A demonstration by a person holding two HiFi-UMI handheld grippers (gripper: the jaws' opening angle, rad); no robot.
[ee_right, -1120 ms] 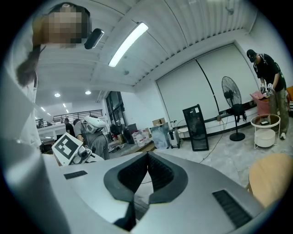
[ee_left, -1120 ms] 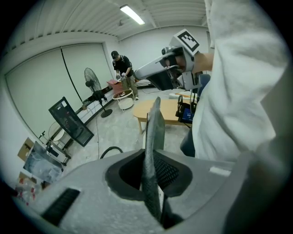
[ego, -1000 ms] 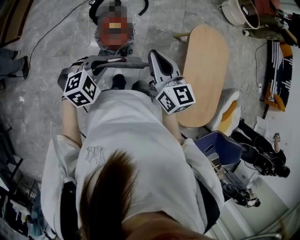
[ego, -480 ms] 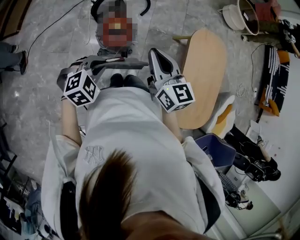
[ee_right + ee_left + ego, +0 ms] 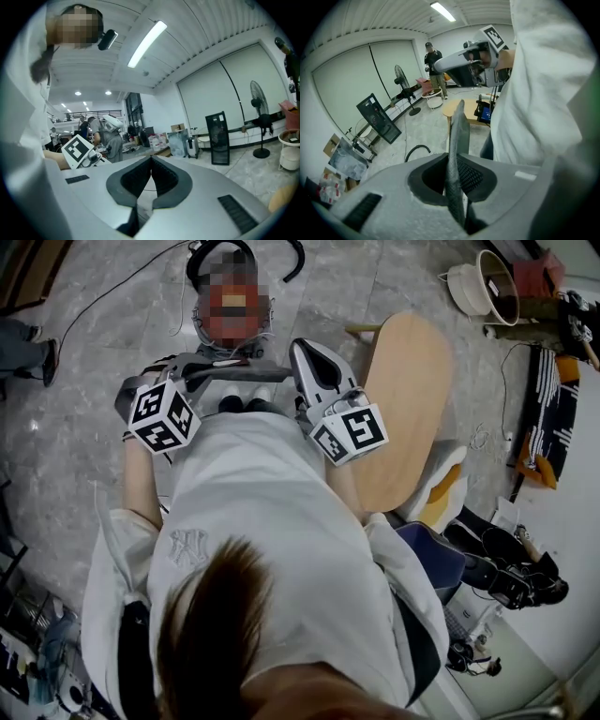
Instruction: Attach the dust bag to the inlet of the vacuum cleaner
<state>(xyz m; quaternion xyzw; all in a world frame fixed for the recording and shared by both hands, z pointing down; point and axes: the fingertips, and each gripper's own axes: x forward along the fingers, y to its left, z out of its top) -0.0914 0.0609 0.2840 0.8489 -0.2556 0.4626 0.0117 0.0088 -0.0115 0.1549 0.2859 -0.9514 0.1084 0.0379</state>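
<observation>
My left gripper (image 5: 190,374) is shut on a flat grey dust bag (image 5: 246,368), which stretches rightward in front of me in the head view. In the left gripper view the bag (image 5: 458,131) stands edge-on between the pads of the left gripper (image 5: 456,190). My right gripper (image 5: 302,351) is raised beside the bag's right end, pointing away from me. Its jaws (image 5: 151,161) are shut with nothing between them. The vacuum cleaner (image 5: 200,326) sits on the floor just beyond the bag, mostly under a mosaic patch, its black hose (image 5: 295,259) curling behind it.
An oval wooden table (image 5: 412,390) stands to the right. A white basin (image 5: 483,282) is at the far right, a blue bin (image 5: 436,554) by my right side. Cables cross the grey floor. A fan (image 5: 401,79), a black panel (image 5: 377,119) and a standing person (image 5: 433,61) are farther off.
My right gripper has shifted a little up and to the left in the head view, with a slight roll. The left gripper and the bag have stayed put.
</observation>
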